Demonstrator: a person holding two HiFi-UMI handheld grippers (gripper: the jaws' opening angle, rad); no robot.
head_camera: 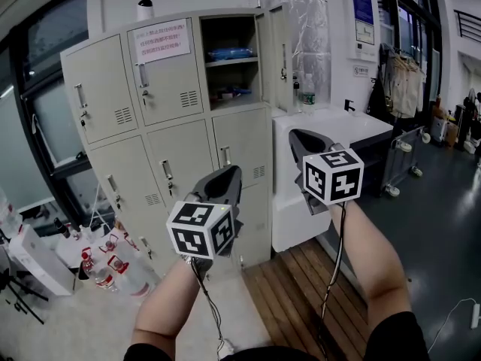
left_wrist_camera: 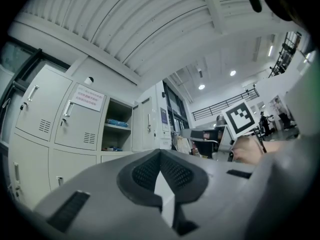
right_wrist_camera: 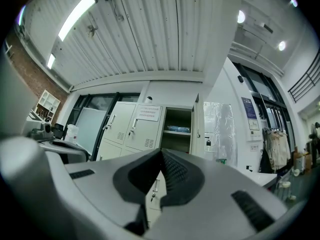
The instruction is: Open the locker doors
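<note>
Locker bank [head_camera: 180, 153], beige, fills mid-left of head view. Its top-right door [head_camera: 279, 51] hangs open w/ a shelf & blue stuff inside; other doors closed. White counter [head_camera: 331, 126] sits just right of it. Left gripper [head_camera: 225, 175] & right gripper [head_camera: 301, 138] are held up in front of the lockers, not touching them, each w/ jaws together, nothing btwn. Paper notice [head_camera: 160, 41] on top-middle door.

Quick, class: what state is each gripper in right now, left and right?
Left grey gripper: closed, holding nothing.
Right grey gripper: closed, holding nothing.
</note>
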